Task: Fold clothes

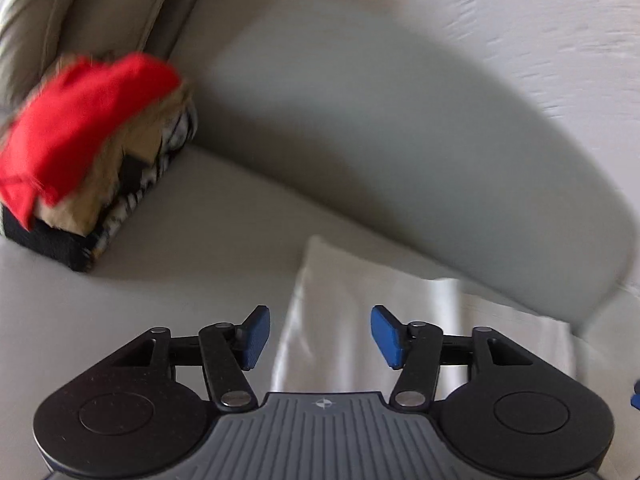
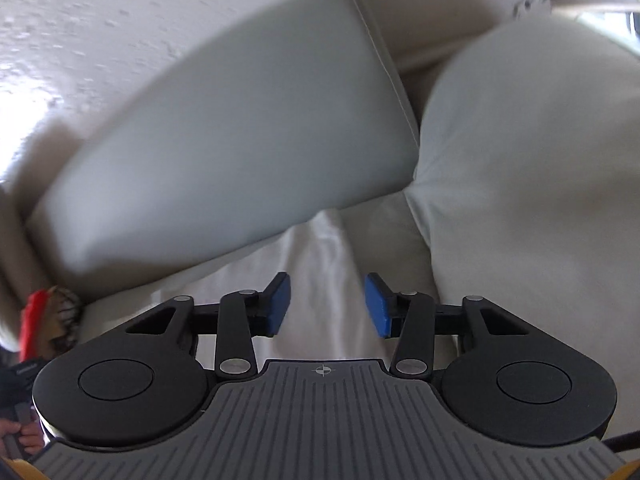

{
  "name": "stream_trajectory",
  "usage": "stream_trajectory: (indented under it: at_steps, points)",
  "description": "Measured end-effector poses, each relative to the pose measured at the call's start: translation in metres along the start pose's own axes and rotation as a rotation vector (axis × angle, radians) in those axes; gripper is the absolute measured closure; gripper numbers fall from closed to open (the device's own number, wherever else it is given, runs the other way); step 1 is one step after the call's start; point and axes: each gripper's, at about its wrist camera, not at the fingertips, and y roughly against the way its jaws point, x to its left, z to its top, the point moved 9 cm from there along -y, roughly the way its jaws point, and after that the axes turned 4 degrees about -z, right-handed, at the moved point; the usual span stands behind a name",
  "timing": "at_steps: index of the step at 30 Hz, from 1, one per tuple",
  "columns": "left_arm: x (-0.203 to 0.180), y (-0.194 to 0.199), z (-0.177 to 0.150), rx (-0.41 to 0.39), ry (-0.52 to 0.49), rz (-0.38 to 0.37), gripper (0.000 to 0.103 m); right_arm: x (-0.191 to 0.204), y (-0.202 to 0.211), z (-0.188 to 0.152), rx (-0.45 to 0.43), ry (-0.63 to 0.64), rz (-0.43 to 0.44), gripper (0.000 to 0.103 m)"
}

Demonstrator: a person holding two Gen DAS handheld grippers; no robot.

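A white garment (image 1: 360,300) lies flat on the pale sofa seat (image 1: 180,260), below the back cushion. My left gripper (image 1: 320,336) hovers over its left part, jaws open, blue pads apart with only cloth beneath them. In the right wrist view the same white garment (image 2: 332,240) rises in a soft ridge. My right gripper (image 2: 328,305) is over it, open, its pads not pressing on anything. A stack of folded clothes (image 1: 80,132), red on top of tan, striped and black pieces, sits at the left end of the seat. That stack (image 2: 44,316) also shows at the right wrist view's left edge.
A large grey back cushion (image 1: 360,140) (image 2: 240,120) runs behind the garment. A second pale cushion (image 2: 520,160) bulges at the right. A textured white wall (image 1: 520,20) is behind the sofa. A person's hand (image 2: 20,436) shows at the lower left.
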Motion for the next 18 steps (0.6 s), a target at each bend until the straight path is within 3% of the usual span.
stream_trajectory:
  at_steps: [7, 10, 12, 15, 16, 18]
  points:
    - [0.002, -0.072, 0.022, 0.021, -0.021, -0.049, 0.055, -0.022, -0.077, 0.016, 0.011, -0.077, 0.057, 0.061]
    - [-0.004, -0.091, 0.028, 0.037, -0.045, -0.075, 0.068, -0.019, -0.102, 0.020, 0.020, -0.081, 0.100, 0.061]
    - [-0.010, -0.101, 0.027, 0.059, -0.086, -0.070, 0.085, -0.011, -0.114, 0.019, 0.028, -0.050, 0.130, 0.067]
    - [-0.018, -0.105, 0.028, 0.043, -0.140, -0.050, 0.097, 0.003, -0.125, 0.017, 0.005, 0.042, 0.113, 0.076]
    - [-0.019, -0.105, 0.028, 0.036, -0.150, -0.039, 0.100, 0.006, -0.127, 0.016, -0.001, 0.069, 0.096, 0.098]
    - [-0.021, -0.103, 0.029, 0.012, -0.177, -0.007, 0.101, 0.012, -0.127, 0.017, -0.042, 0.115, 0.050, 0.100]
